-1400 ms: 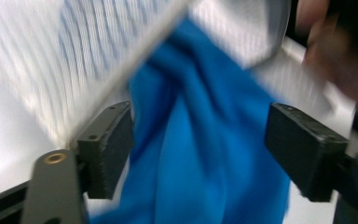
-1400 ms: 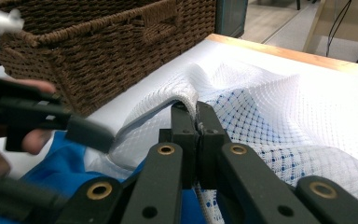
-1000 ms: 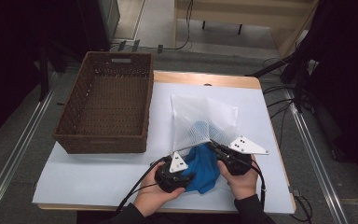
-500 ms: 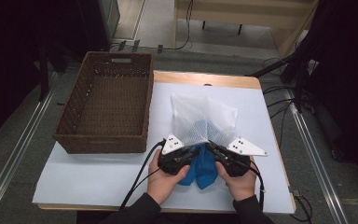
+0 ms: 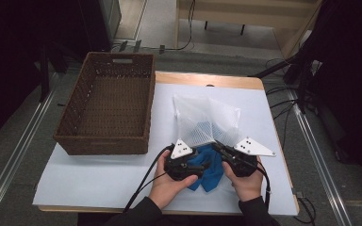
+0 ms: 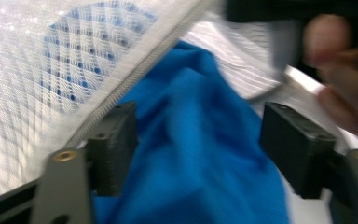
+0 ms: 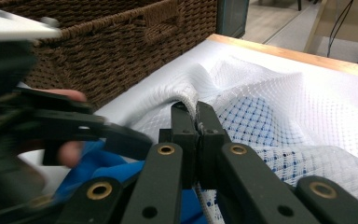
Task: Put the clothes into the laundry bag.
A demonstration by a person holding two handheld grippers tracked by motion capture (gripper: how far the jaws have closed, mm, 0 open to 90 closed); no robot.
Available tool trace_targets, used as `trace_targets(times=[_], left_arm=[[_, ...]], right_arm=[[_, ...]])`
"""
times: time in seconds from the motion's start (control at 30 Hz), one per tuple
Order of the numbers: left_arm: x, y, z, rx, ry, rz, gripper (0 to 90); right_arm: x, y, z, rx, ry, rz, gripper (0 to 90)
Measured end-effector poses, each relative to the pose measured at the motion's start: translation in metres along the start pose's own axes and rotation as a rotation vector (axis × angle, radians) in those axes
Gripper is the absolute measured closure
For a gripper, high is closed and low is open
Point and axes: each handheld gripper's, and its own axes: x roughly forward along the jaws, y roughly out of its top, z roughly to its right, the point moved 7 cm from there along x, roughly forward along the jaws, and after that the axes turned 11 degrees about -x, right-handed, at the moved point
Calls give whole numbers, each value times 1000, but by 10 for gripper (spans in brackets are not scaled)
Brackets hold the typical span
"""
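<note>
In the high view I see both grippers low in the centre of the frame, close together over the white-covered tabletop (image 5: 99, 183). My right gripper (image 7: 196, 122) has its jaws clenched on the hemmed edge of the white mesh laundry bag (image 5: 206, 120), pinching the rim and lifting it a little off the surface; in the right gripper view the fabric fold sits squarely between the two black pads. My left gripper (image 6: 198, 149) has its jaws spread wide apart, one on each side of the bright blue cloth (image 6: 200, 168), which bulges between them without being squeezed. That blue cloth (image 5: 211, 167) lies at the bag's open mouth, between the two grippers, with part of it showing through the mesh further inside. The bag itself spreads toward the upper centre of the tabletop. A brown woven wicker basket (image 5: 106, 110) stands at the left of the frame, well apart from the bag.
</note>
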Motion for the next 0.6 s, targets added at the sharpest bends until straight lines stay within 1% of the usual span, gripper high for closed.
trace_targets(times=[0.03, 0.07, 0.1, 0.13, 0.17, 0.2, 0.23, 0.27, 0.3, 0.33, 0.4, 0.43, 0.5, 0.53, 0.57, 0.6], left_arm=[[-2, -5, 6, 15, -11, -12, 258], [-2, -9, 9, 30, -14, -30, 250], [1, -18, 14, 58, -5, -69, 226], [6, -24, 17, 76, 5, -96, 205], [11, -30, 19, 86, 24, -125, 204], [15, -33, 19, 91, 44, -143, 204], [20, -36, 18, 100, 81, -156, 215], [23, -38, 16, 109, 128, -156, 255], [28, -40, 15, 107, 156, -159, 298], [30, -41, 14, 101, 159, -163, 328], [32, -40, 14, 101, 175, -157, 461], [32, -38, 13, 104, 172, -157, 536], [32, -37, 14, 99, 143, -169, 728], [31, -36, 15, 110, 135, -171, 803], [30, -35, 16, 126, 128, -173, 822], [29, -32, 18, 115, 112, -155, 827]], right_arm=[[0, 0, 0, -1, -1, 0, 899], [0, 0, 0, 0, 0, 1, 899], [0, 0, 0, 0, -1, 0, 899], [1, 0, 1, 0, -3, 0, 899], [2, 0, 0, -2, -2, -1, 899], [2, -1, 0, -2, -1, -5, 899], [3, -1, -1, -3, -1, -6, 899], [3, -1, -2, -5, -1, -7, 899], [3, -1, -3, -7, 1, -9, 900], [3, -1, -4, -8, 2, -10, 899], [4, -2, -3, -12, 2, -12, 899], [4, -2, -3, -9, 3, -12, 899], [4, -3, -2, -6, 4, -13, 900], [4, -3, -2, -5, 5, -13, 899], [4, -4, -2, -7, 6, -14, 899], [4, -3, -3, -10, 6, -14, 899]])
